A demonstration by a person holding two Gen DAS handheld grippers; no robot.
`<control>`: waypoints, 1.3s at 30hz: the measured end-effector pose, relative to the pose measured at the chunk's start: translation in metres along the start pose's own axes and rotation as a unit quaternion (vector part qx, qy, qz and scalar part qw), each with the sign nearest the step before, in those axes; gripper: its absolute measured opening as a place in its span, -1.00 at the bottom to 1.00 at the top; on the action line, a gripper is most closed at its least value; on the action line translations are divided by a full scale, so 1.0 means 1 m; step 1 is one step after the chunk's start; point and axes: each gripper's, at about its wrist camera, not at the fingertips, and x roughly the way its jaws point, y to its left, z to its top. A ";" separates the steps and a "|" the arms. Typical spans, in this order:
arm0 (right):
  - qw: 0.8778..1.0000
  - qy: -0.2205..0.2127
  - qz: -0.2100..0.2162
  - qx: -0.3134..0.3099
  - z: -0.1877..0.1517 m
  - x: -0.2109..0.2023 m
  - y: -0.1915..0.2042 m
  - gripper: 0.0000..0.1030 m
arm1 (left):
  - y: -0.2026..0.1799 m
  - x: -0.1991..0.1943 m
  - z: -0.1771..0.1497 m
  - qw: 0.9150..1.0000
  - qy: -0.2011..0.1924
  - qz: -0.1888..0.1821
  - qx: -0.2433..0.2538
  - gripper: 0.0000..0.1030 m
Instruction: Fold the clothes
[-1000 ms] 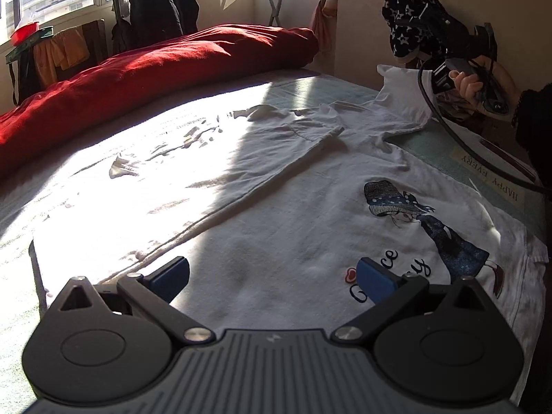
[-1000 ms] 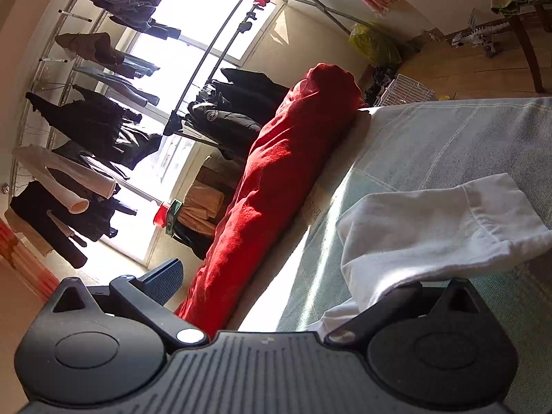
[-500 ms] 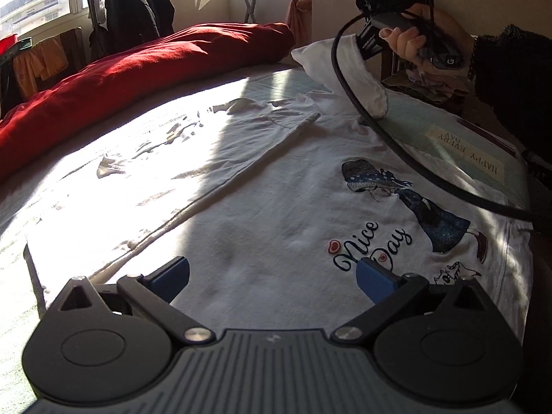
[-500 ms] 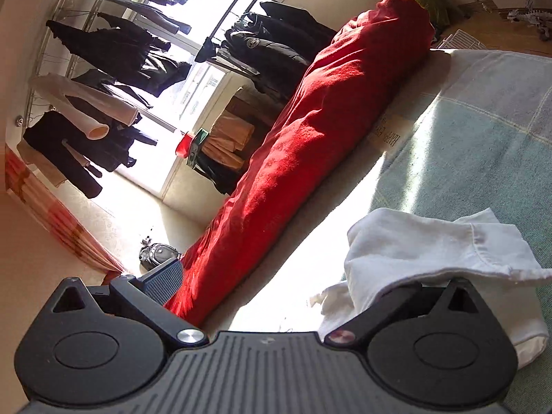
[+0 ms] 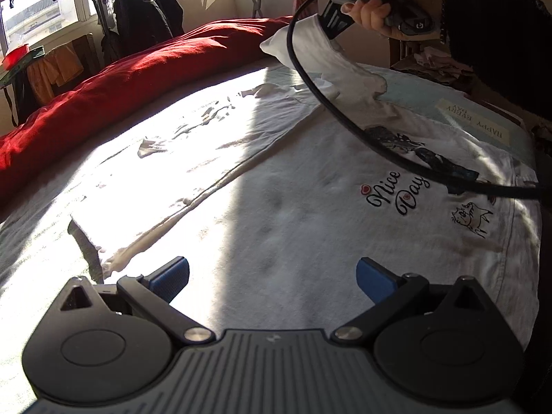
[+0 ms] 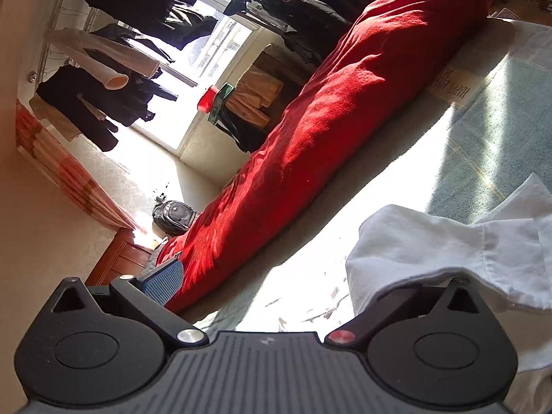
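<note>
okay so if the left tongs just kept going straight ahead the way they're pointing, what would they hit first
Most likely the white T-shirt spread flat on the bed. The left tongs are open and angled low over its plain lower part, short of the "Nice Day" print. Nothing else lies between, though depth is hard to judge.

Bed [image 5: 421, 93] with pale blue-green cover, strong sun patch across its middle. White shirt [image 5: 276, 186] spread flat on it, print facing up, covering most of the near side; one sleeve [image 5: 317, 51] lifted off the bed at the far right corner. Long red blanket [image 5: 138, 82] rolled along the far edge, resting on the bed. "HAPPY EVERY DAY" label [image 5: 472, 122] on the cover near the right edge.
</note>
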 end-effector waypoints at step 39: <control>0.812 0.244 -0.267 -0.458 -0.168 0.168 0.132 1.00 | 0.029 -0.017 -0.029 1.000 -0.004 -0.012 -0.028 0.99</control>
